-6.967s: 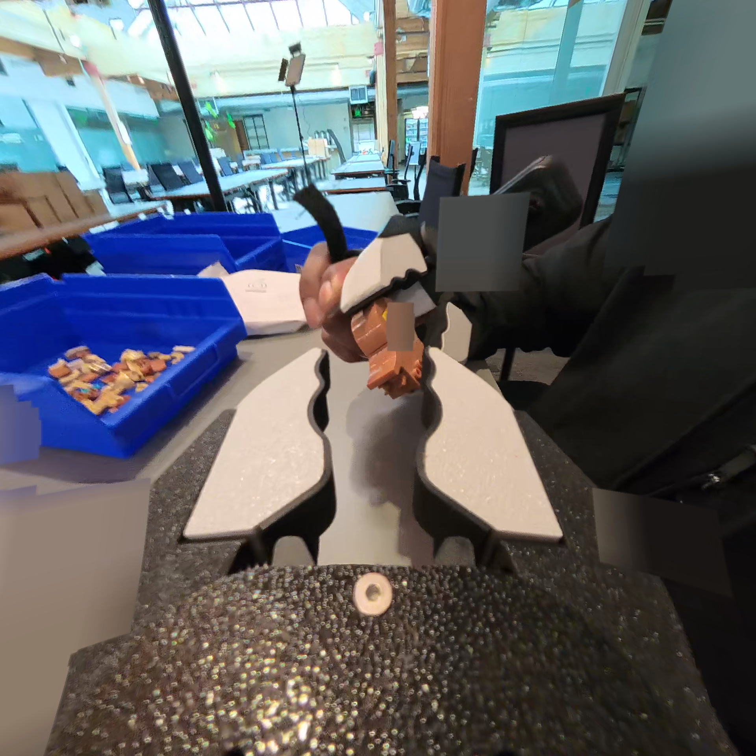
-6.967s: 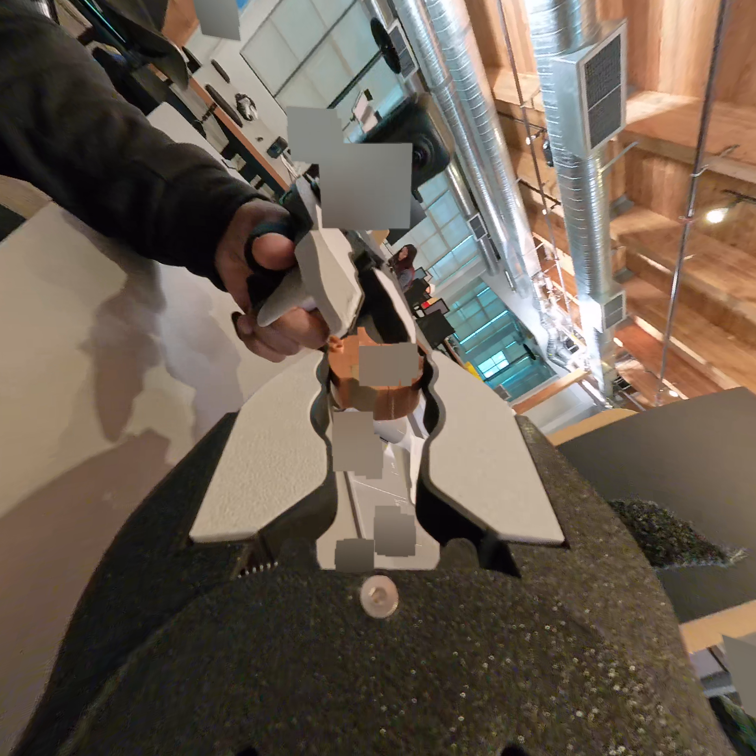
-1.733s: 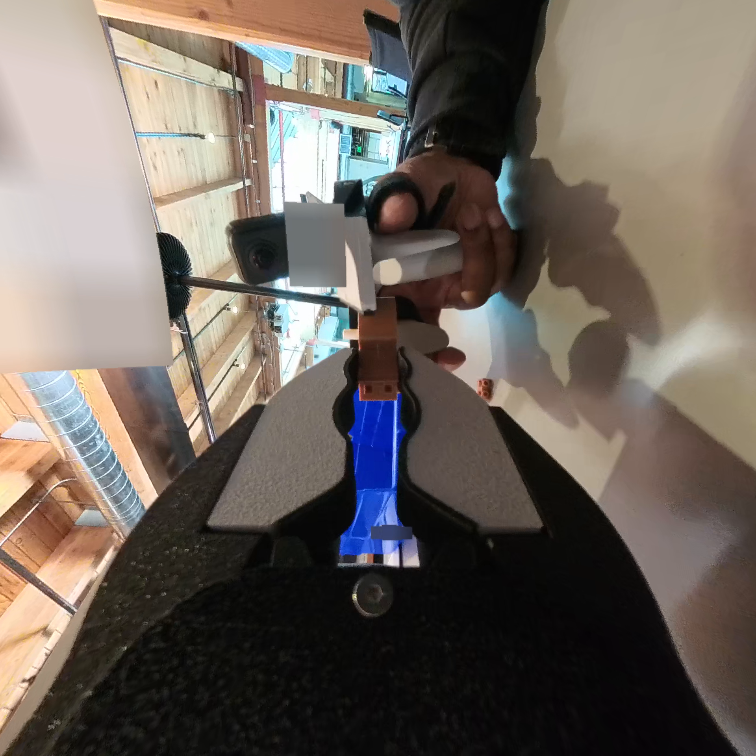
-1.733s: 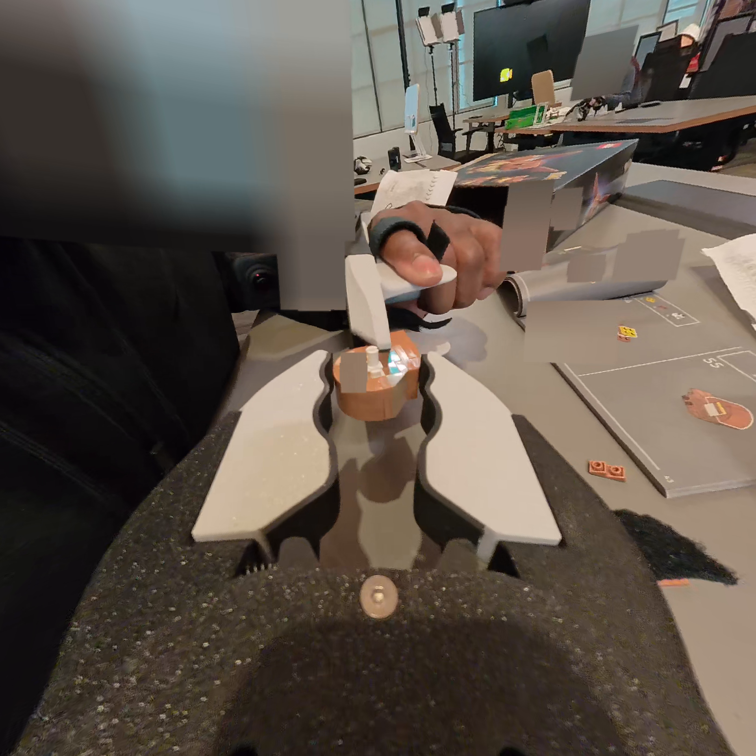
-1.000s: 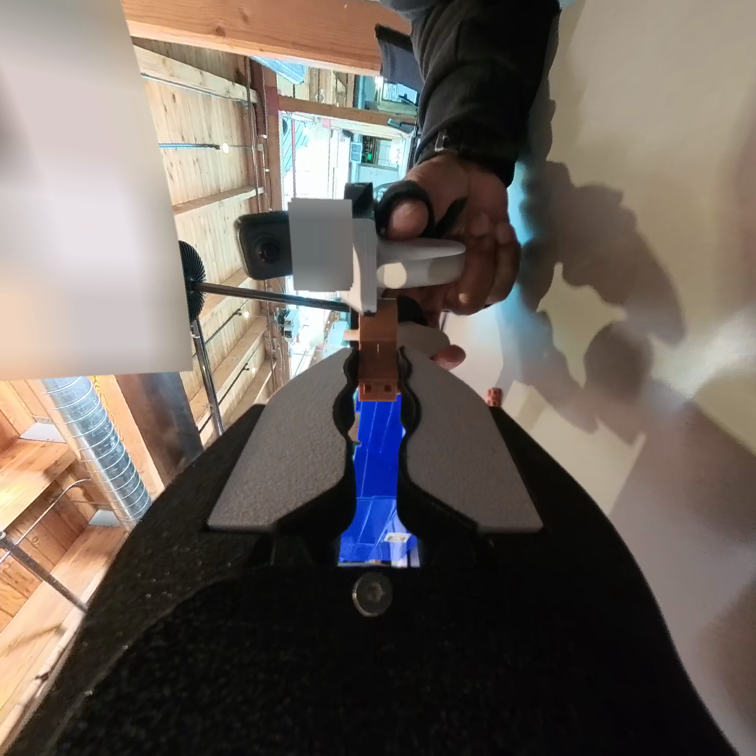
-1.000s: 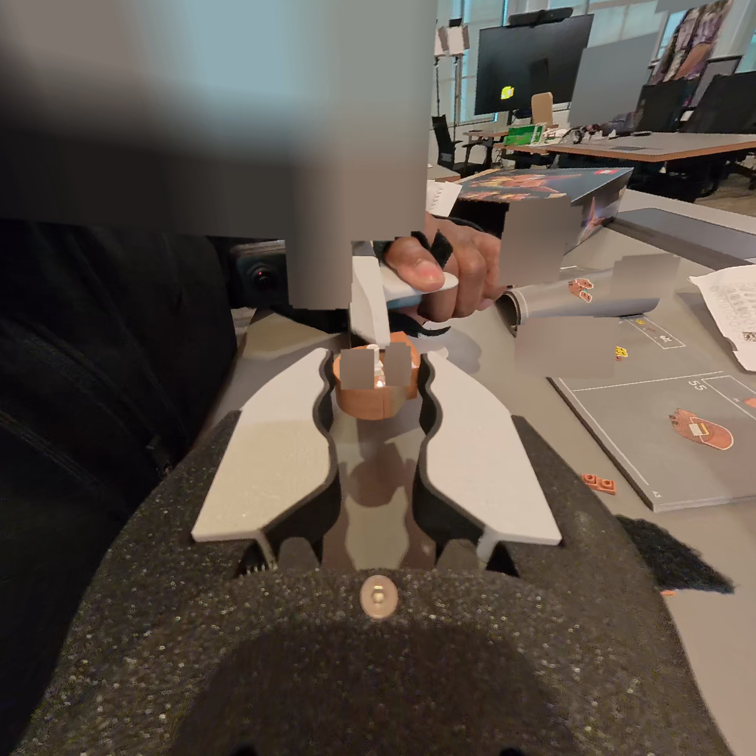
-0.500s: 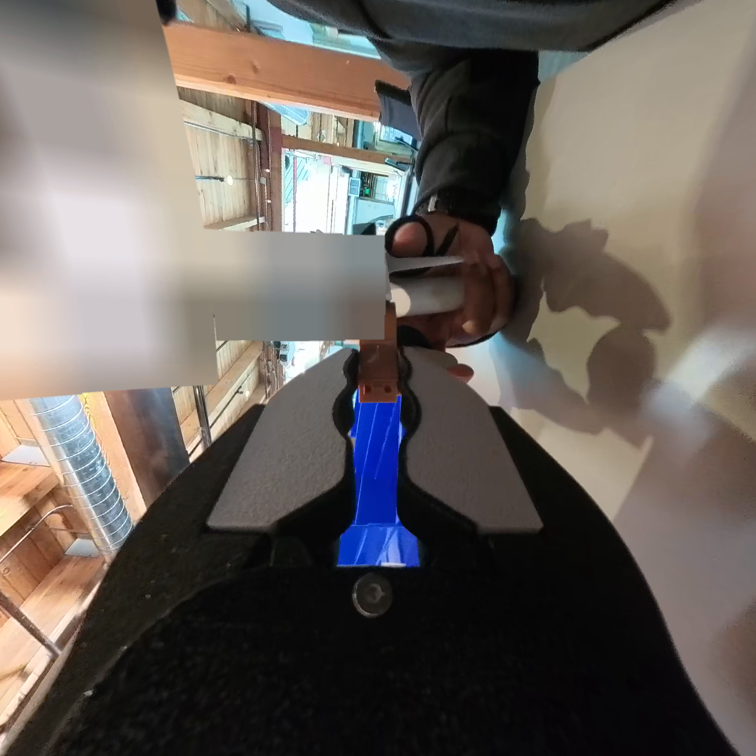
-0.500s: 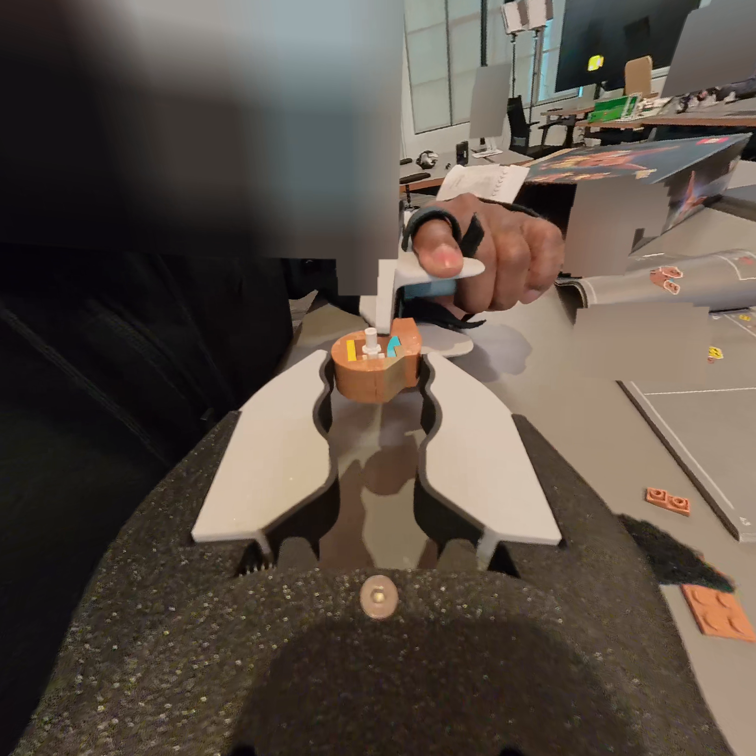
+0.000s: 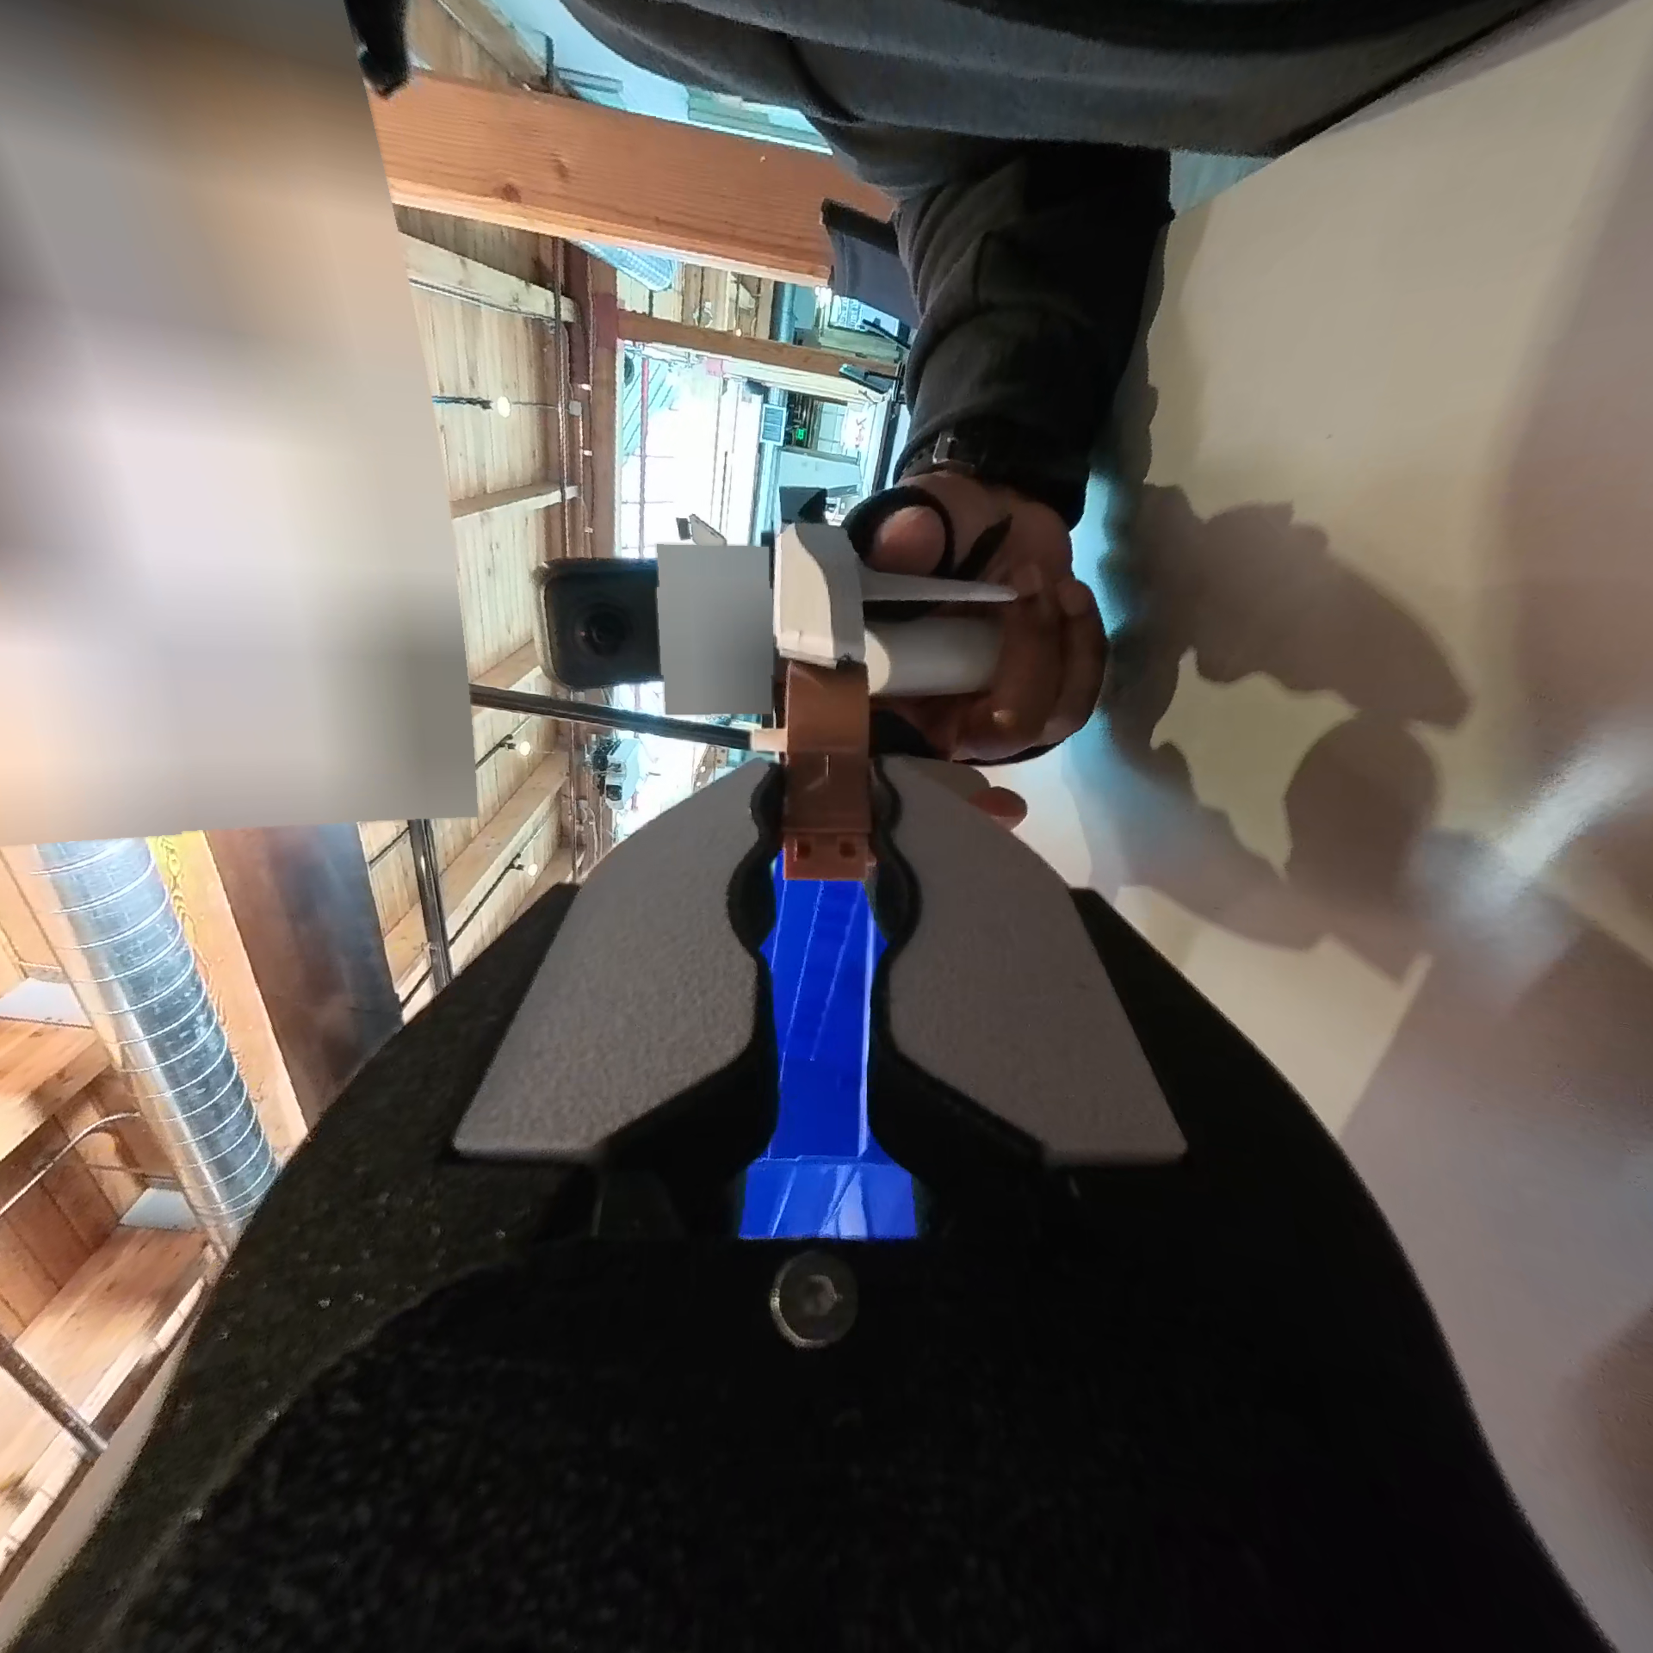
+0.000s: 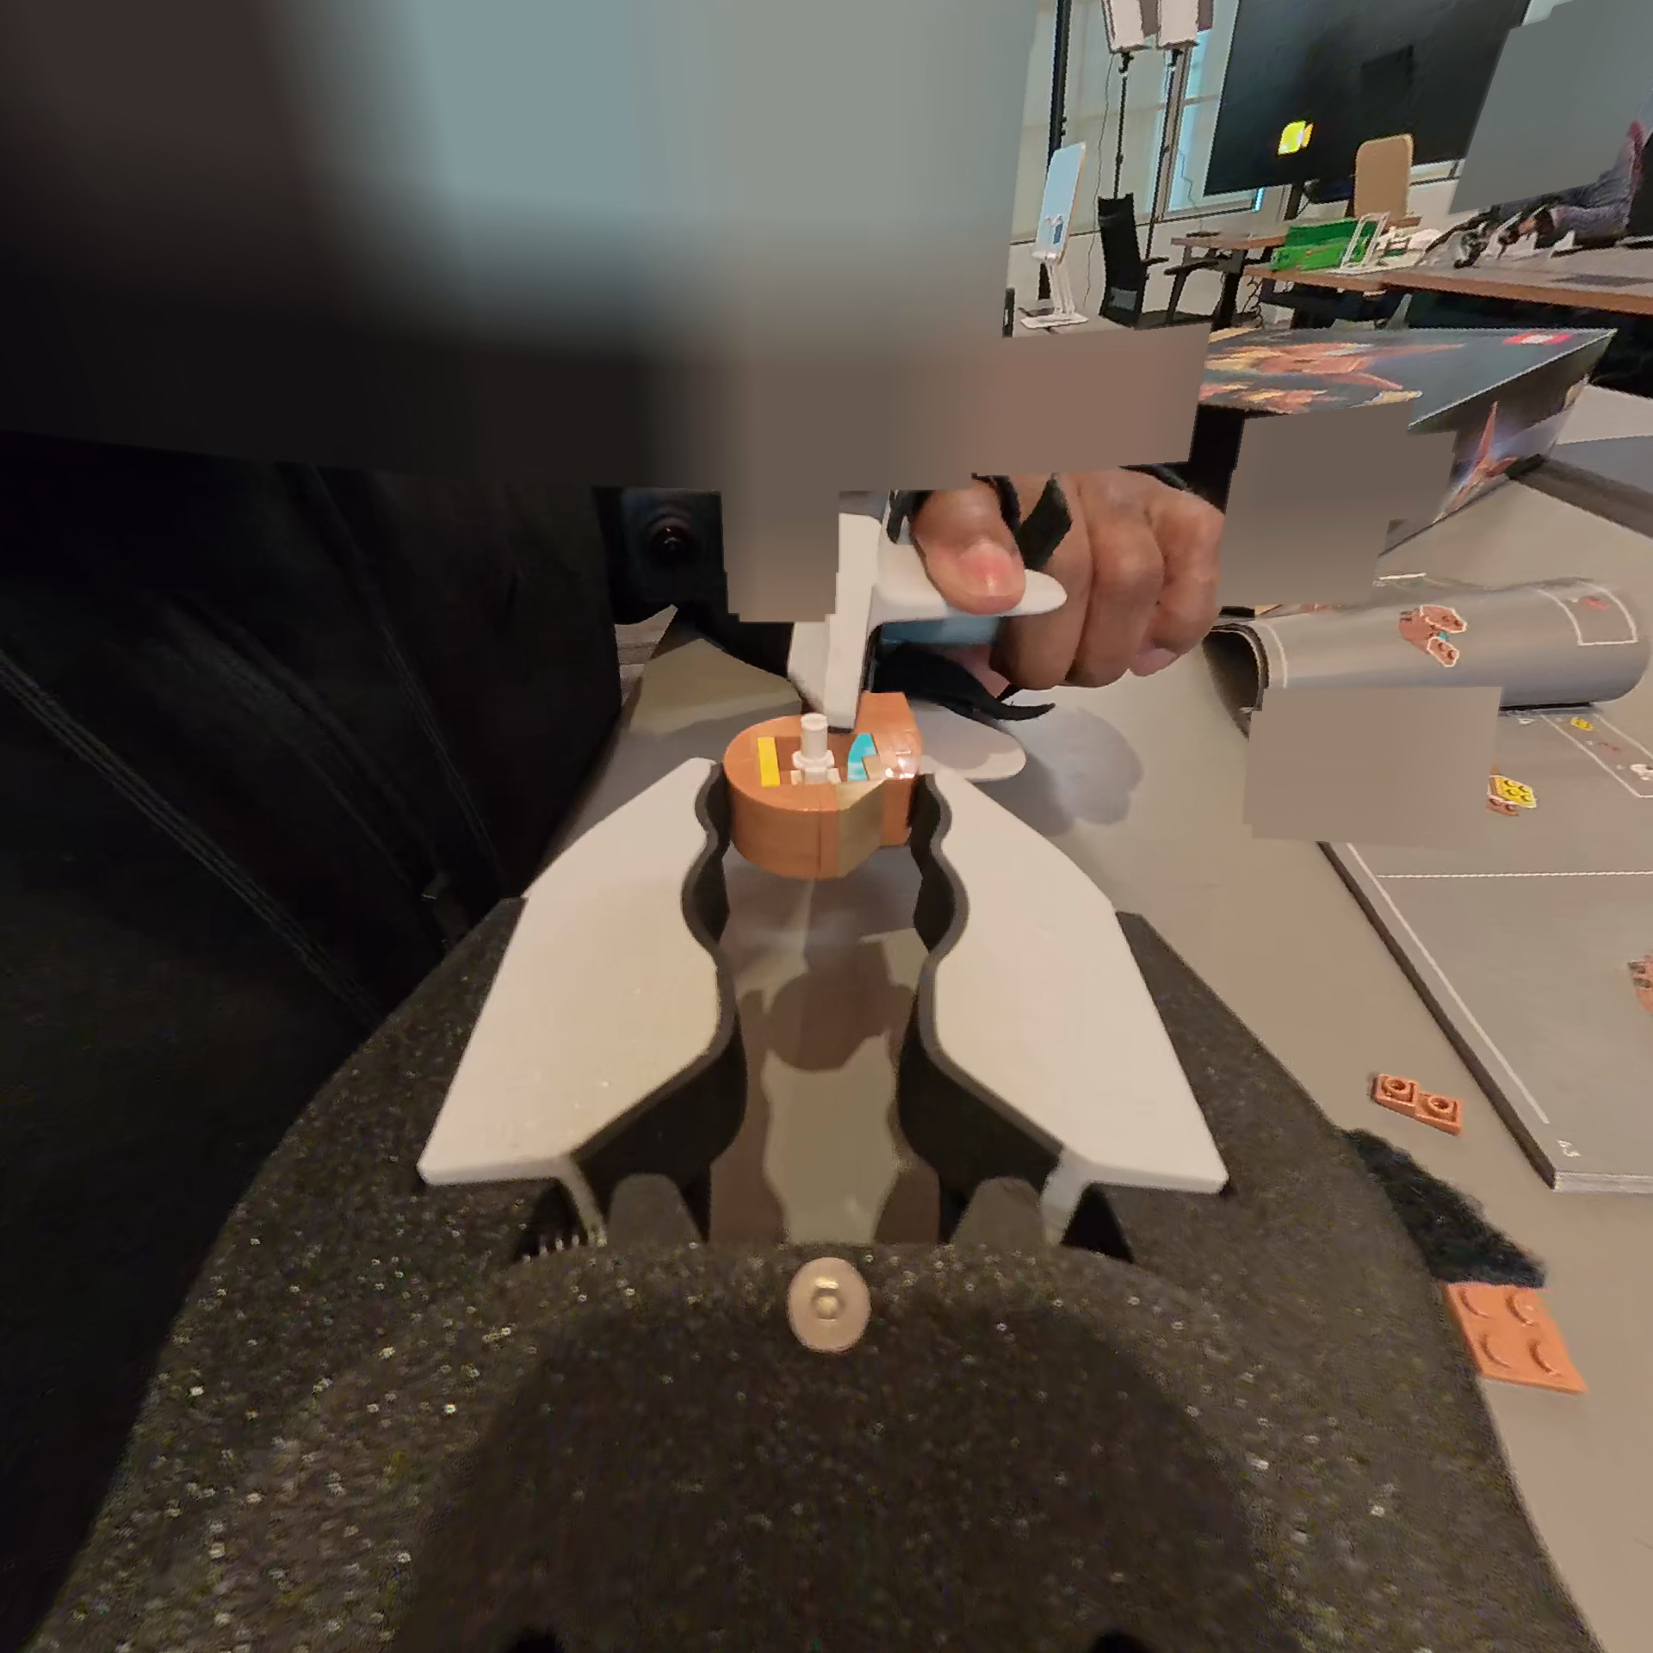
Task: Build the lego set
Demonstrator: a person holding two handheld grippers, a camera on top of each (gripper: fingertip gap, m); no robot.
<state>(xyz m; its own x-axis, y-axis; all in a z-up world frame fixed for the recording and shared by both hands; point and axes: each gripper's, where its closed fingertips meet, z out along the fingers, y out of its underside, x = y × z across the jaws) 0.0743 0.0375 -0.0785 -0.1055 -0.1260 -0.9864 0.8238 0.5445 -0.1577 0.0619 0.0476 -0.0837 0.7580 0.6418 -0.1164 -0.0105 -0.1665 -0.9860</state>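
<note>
Two hand-held grippers [image 10: 818,787] [image 9: 825,805] clamp one brown brick assembly [image 10: 805,814]; two brown plates [image 10: 1418,1105] lie nearby.

Brick model [image 10: 818,805]: smooth, glossy brown plastic, centre frame.
Gripper fingers [image 10: 590,975]: matt grey, finely grained plastic.
Gripper body [image 10: 805,1476]: rough black speckled foam.
Table [image 10: 1207,939]: smooth matt grey.
Ceiling beam [image 9: 608,179]: bare wood, upper centre.
</note>
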